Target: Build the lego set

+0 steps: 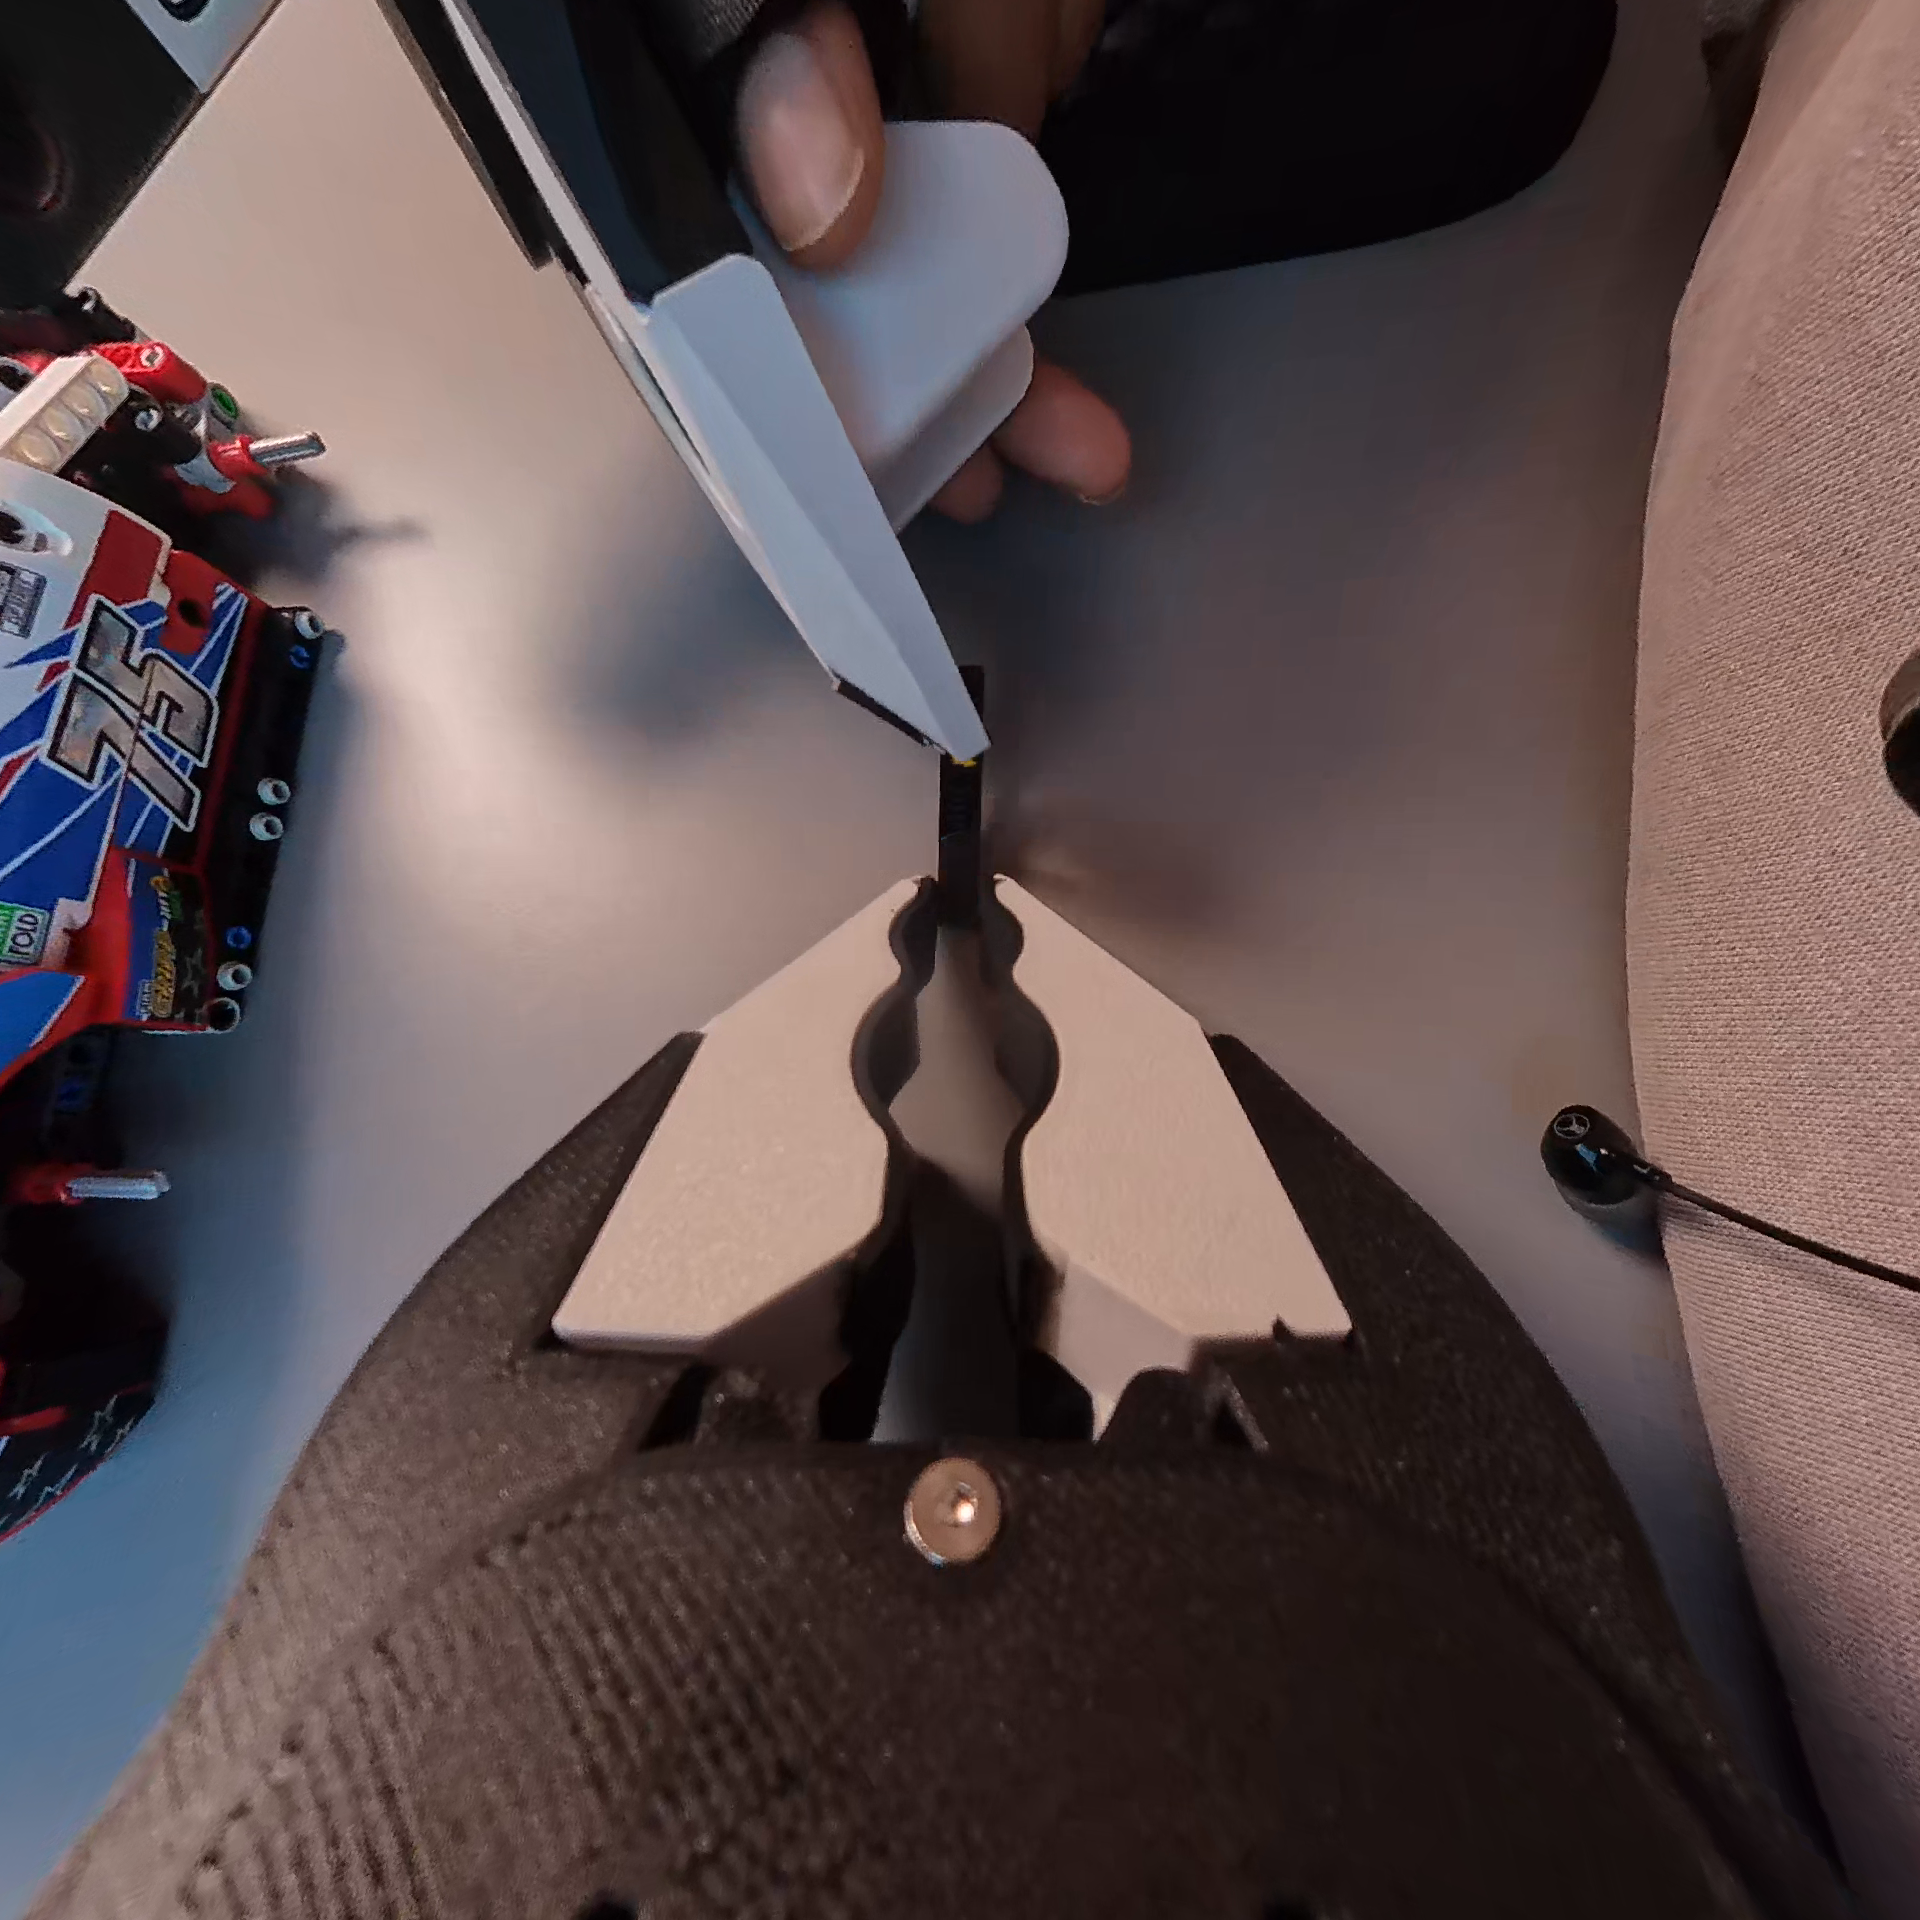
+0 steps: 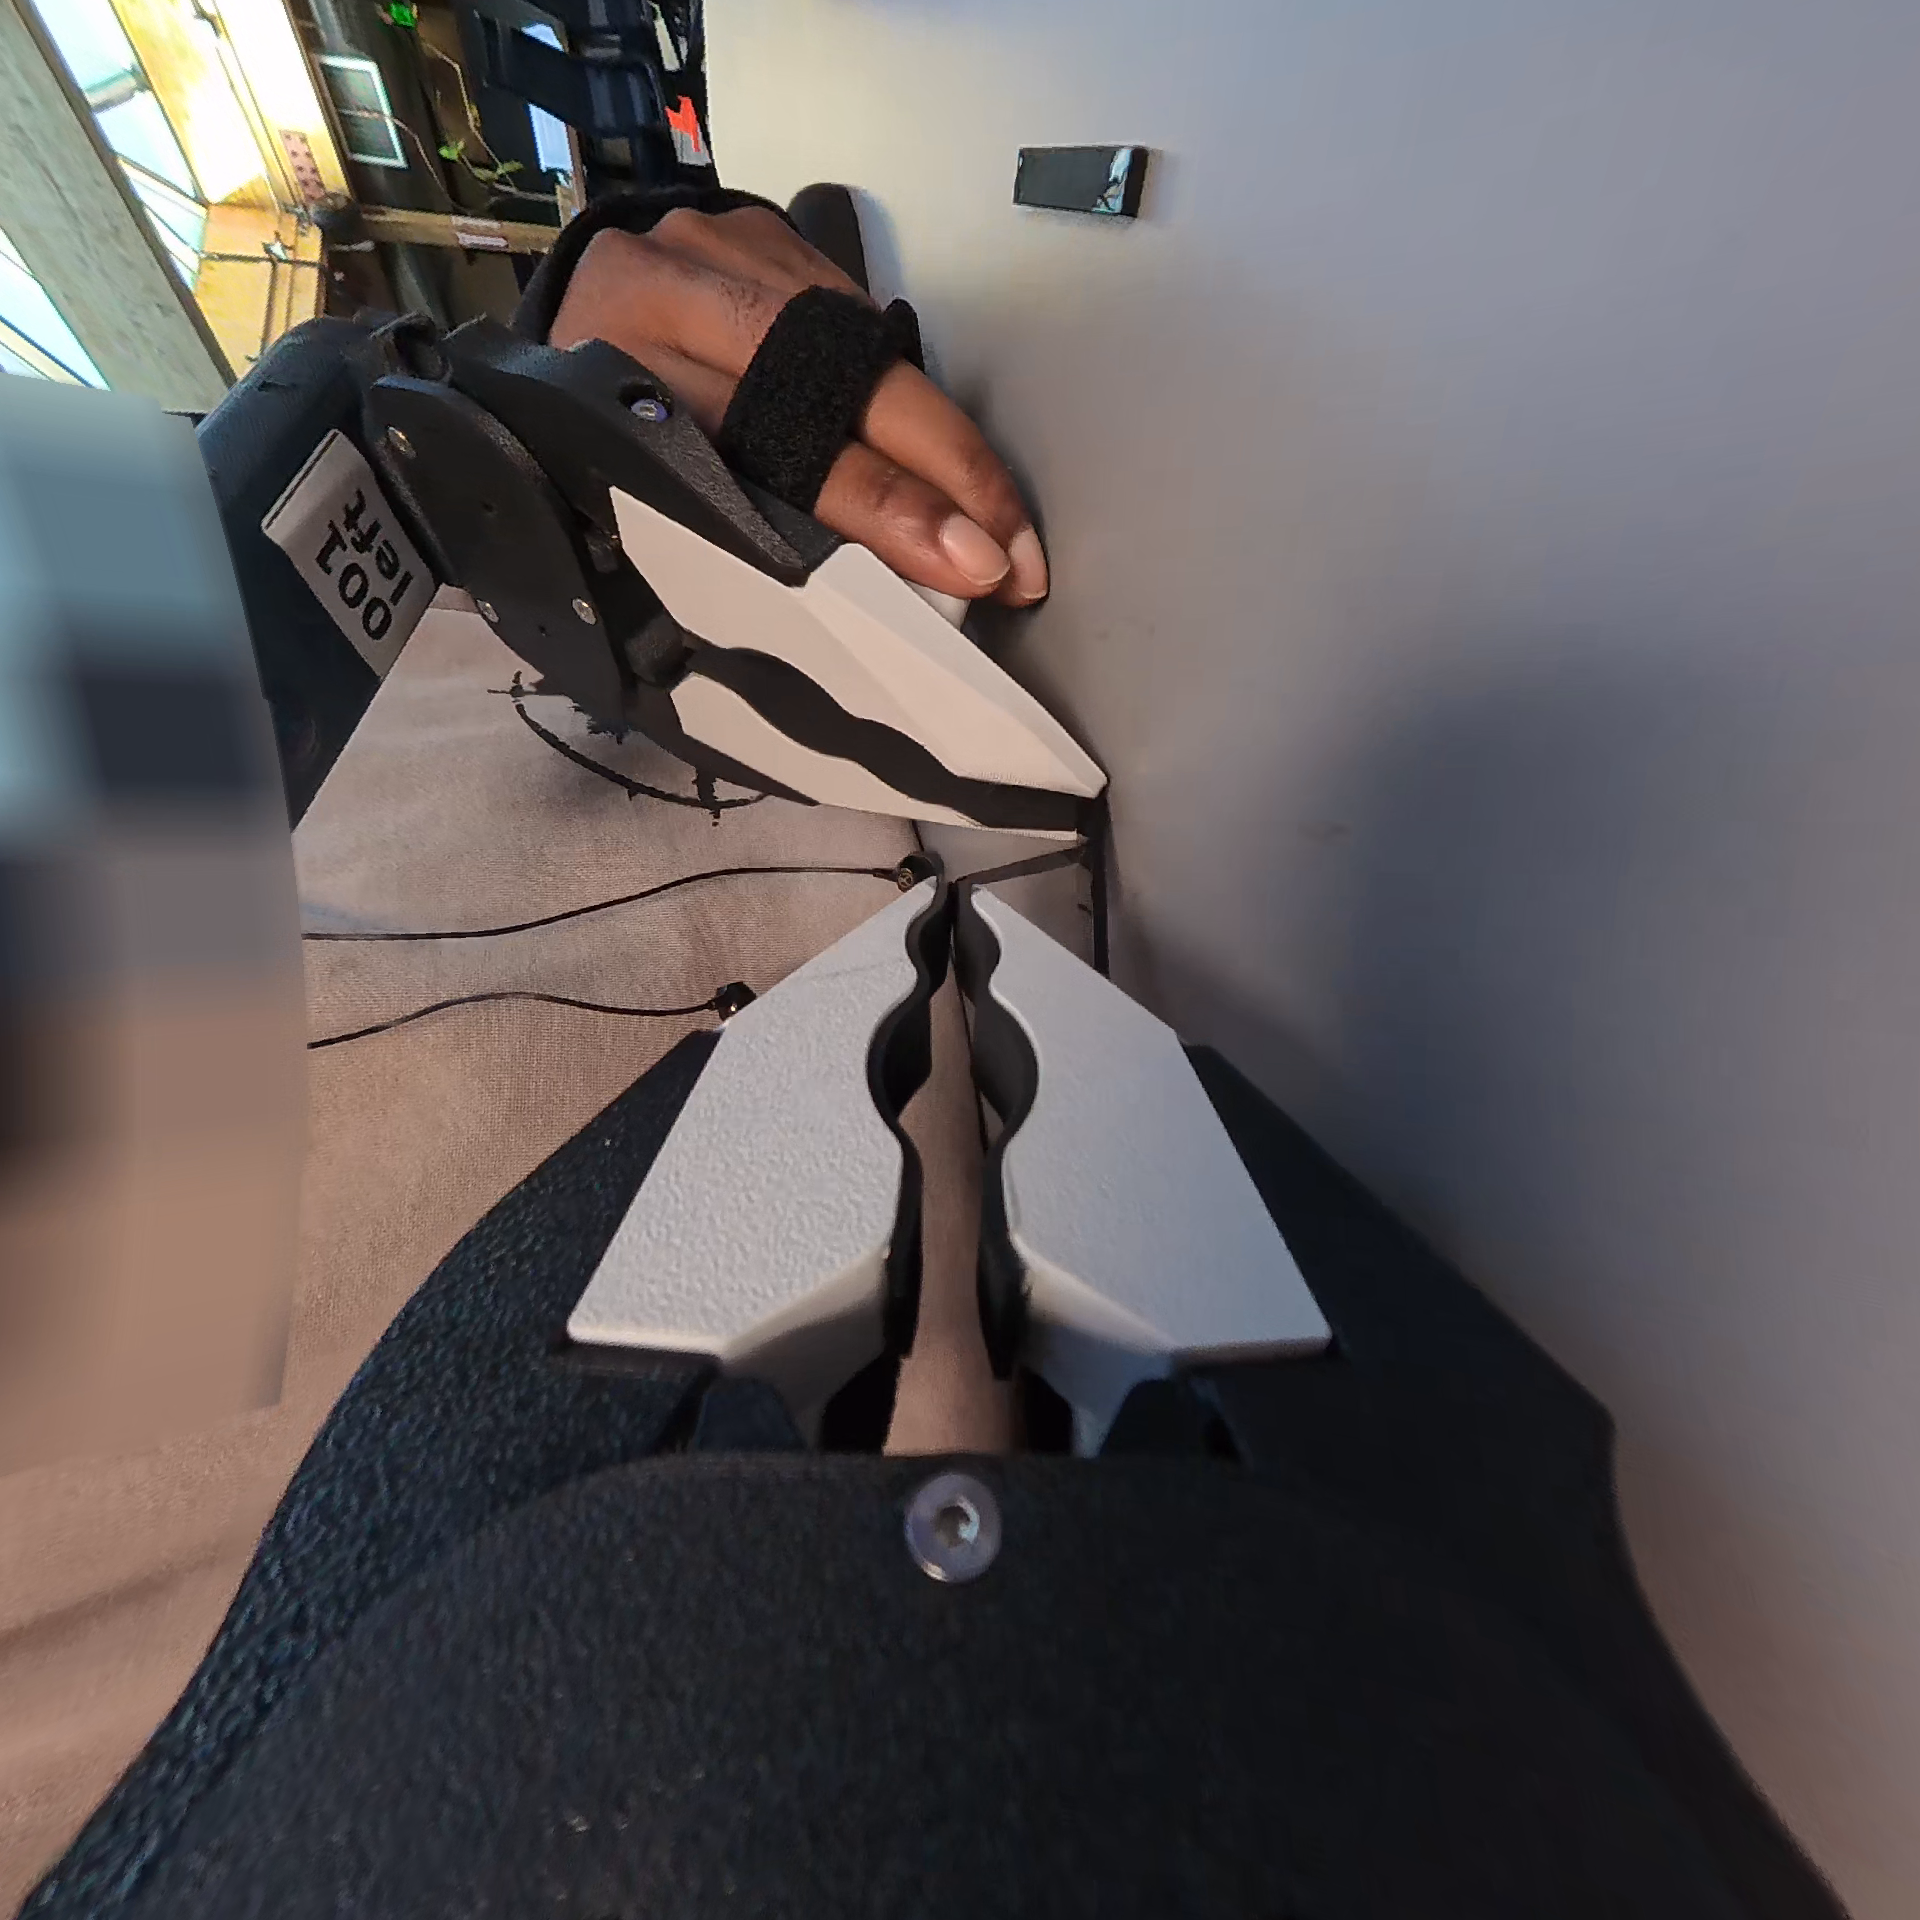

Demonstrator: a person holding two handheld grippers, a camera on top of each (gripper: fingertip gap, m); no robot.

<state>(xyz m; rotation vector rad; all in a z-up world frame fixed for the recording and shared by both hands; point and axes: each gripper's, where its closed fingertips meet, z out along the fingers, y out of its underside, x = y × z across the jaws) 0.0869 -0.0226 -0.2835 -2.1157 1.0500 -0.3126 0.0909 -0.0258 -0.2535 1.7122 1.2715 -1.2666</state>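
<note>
My left gripper (image 1: 958, 896) has its fingers drawn in narrow, pinching the near end of a thin black Lego piece (image 1: 958, 821) that stands just above the pale bench (image 1: 520, 727). From my left wrist view, my right gripper (image 1: 951, 732) comes in from 11 o'clock, its white tips meeting the far end of the same piece; my right hand (image 1: 831, 135) wraps the handle behind it. Whether those right fingers actually clamp the piece I cannot tell from here, since only their outer side shows. At 9 o'clock in this view lies the partly built Lego car (image 1: 135, 748), red, white and blue with stickers, axle pins sticking out toward the bench; the right wrist view does not show it at all. At 3 o'clock a small black earbud (image 1: 1590, 1153) on a thin wire sits at the edge of beige fabric (image 1: 1787, 831). My right wrist view shows my right gripper (image 2: 954, 891) with only a slim gap between the tips, and the thin black Lego piece (image 2: 1099, 904) is seen edge-on just past them at 1 o'clock, touching the tip of my left gripper (image 2: 1086, 805), which enters from 10 o'clock with my left hand (image 2: 790, 395) strapped on top. Only this view shows a flat black tile (image 2: 1081, 179) lying alone on the bench (image 2: 1455, 520) at 12 o'clock.
</note>
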